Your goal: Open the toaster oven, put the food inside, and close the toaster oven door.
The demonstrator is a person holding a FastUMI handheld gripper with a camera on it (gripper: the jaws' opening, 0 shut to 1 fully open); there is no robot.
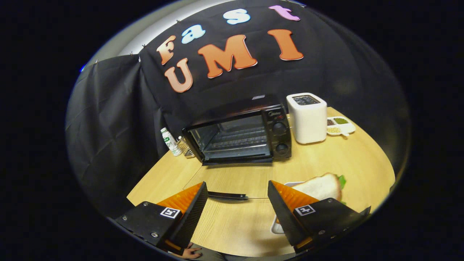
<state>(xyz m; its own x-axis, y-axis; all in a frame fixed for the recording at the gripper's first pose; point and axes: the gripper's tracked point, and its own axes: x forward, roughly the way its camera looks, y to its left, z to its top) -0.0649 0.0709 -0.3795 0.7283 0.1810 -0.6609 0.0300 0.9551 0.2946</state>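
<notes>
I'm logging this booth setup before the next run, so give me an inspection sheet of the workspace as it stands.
Surface: light wood table.
Job's things: black toaster oven beyond the fingers, its glass door folded down flat toward the gripper, dark handle at its near edge; rack inside bare. Sandwich on a white plate, partly behind the right-hand finger.
Clutter: white toaster right of the oven; divided dish of grains beside it; small bottle left of the oven.
Gripper: gripper open, fingers wide apart, holding nothing, above the door handle.
Cables: nothing seen.
Surroundings: black cloth wall behind and left; a hand below the fingers.
</notes>
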